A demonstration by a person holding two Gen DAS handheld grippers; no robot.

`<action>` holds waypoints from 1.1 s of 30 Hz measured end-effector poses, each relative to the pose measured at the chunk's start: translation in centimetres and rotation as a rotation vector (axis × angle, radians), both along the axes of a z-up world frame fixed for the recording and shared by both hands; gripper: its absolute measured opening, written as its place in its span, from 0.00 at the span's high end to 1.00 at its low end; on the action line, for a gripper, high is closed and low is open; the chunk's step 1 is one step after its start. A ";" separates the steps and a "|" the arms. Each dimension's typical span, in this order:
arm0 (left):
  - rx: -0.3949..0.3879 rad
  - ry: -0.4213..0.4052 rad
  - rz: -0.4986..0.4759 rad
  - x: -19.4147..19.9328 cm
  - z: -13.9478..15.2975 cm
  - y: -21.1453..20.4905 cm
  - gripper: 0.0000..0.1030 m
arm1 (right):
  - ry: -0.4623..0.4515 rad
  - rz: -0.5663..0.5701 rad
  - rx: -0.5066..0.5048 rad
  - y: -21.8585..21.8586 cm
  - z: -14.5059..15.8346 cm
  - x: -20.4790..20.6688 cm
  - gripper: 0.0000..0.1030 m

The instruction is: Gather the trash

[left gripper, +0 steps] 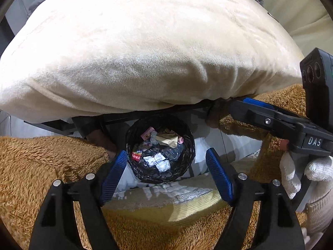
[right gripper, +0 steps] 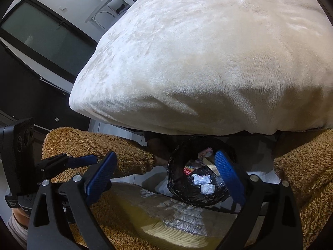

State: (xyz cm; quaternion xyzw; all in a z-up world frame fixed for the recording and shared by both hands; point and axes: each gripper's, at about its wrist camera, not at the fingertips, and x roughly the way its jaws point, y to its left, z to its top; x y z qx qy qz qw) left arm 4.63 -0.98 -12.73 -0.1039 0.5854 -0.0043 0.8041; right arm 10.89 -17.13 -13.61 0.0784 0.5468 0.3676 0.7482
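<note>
A small bin lined with a black bag (left gripper: 188, 162) stands on the floor below me. It holds several wrappers: a pink one (left gripper: 146, 134), a beige one (left gripper: 166, 140) and crumpled white paper (left gripper: 164, 165). My left gripper (left gripper: 166, 153) hangs open right above the bin with nothing between its blue pads. My right gripper (right gripper: 164, 154) is open and empty too, just left of the bin (right gripper: 195, 195) in its own view. In the left wrist view the right gripper (left gripper: 241, 104) reaches in from the right, held by a white-gloved hand (left gripper: 312, 175).
A big cream plush cushion (left gripper: 145, 52) overhangs the bin at the back. Brown fuzzy blanket (left gripper: 31, 166) lies on both sides of the gap. A yellow-and-white woven pad (left gripper: 166, 204) sits at the near edge. A dark framed window (right gripper: 41, 37) is at the far left.
</note>
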 end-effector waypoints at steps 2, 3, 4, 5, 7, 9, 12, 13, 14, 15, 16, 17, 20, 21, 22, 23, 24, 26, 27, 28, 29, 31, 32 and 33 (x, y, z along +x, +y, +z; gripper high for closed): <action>-0.002 -0.030 0.010 -0.2 0.6 0.2 0.25 | -0.028 0.001 -0.005 -0.2 1.0 -0.3 0.08; -0.004 -0.045 0.015 -0.3 0.9 0.3 0.25 | -0.047 0.000 -0.008 -0.4 1.7 -0.4 0.08; -0.011 -0.065 0.016 -0.4 1.3 0.4 0.25 | -0.069 -0.001 -0.012 -0.5 2.4 -0.6 0.08; -0.016 -0.085 0.015 -0.5 1.8 0.3 0.25 | -0.097 -0.003 -0.015 -0.6 3.3 -0.8 0.08; -0.002 -0.120 0.010 -0.7 2.8 0.1 0.25 | -0.155 -0.008 -0.018 -0.8 5.1 -1.0 0.08; 0.006 -0.162 0.005 -0.9 3.9 -0.2 0.25 | -0.211 -0.018 -0.025 -1.2 7.0 -1.3 0.08; 0.022 -0.227 0.004 -1.2 5.9 -0.4 0.25 | -0.295 -0.029 -0.029 -1.7 9.7 -1.8 0.08; 0.030 -0.251 0.004 -1.3 6.5 -0.5 0.25 | -0.327 -0.034 -0.031 -1.9 10.6 -2.2 0.08; 0.035 -0.277 0.003 -1.5 7.2 -0.6 0.25 | -0.357 -0.037 -0.033 -2.1 11.4 -2.5 0.08; 0.042 -0.305 0.002 -1.6 8.0 -0.7 0.25 | -0.377 -0.040 -0.034 -2.4 12.1 -2.6 0.08; 0.051 -0.331 0.002 -1.7 8.7 -0.8 0.25 | -0.395 -0.048 -0.034 -2.7 12.8 -2.8 0.08; 0.073 -0.359 0.003 -1.9 9.4 -1.1 0.25 | -0.406 -0.055 -0.030 -3.0 13.3 -2.9 0.08; 0.101 -0.420 -0.005 -2.4 11.2 -1.5 0.25 | -0.453 -0.070 0.000 -4.0 15.0 -3.3 0.08; 0.103 -0.437 -0.006 -2.6 11.6 -1.5 0.25 | -0.475 -0.069 0.020 -4.3 15.6 -3.5 0.08; 0.112 -0.453 -0.007 -2.7 12.1 -1.6 0.25 | -0.494 -0.070 0.029 -4.4 16.2 -3.7 0.08; 0.123 -0.470 -0.005 -2.9 12.6 -1.6 0.25 | -0.515 -0.079 0.029 -4.6 16.6 -3.8 0.08; 0.131 -0.490 -0.003 -3.1 13.1 -1.6 0.25 | -0.532 -0.084 0.033 -4.8 17.0 -3.8 0.08; 0.130 -0.520 -0.003 -3.3 13.9 -1.5 0.25 | -0.547 -0.086 0.044 -5.1 17.6 -3.9 0.08; 0.130 -0.531 -0.002 -3.4 14.2 -1.5 0.25 | -0.556 -0.094 0.046 -5.2 17.9 -4.0 0.08; 0.135 -0.543 0.002 -3.4 14.5 -1.4 0.25 | -0.567 -0.099 0.048 -5.4 18.2 -4.1 0.08; 0.139 -0.553 0.008 -3.4 14.7 -1.3 0.23 | -0.578 -0.103 0.053 -5.5 18.5 -4.2 0.05; 0.147 -0.569 0.015 -3.6 15.1 -1.1 0.09 | -0.590 -0.116 0.061 -5.9 18.9 -4.2 0.05; 0.150 -0.583 0.017 -3.7 15.3 -1.1 0.06 | -0.603 -0.123 0.058 -5.9 19.1 -4.4 0.05; 0.149 -0.595 0.013 -3.8 15.6 -1.1 0.06 | -0.618 -0.128 0.051 -6.0 19.4 -4.5 0.05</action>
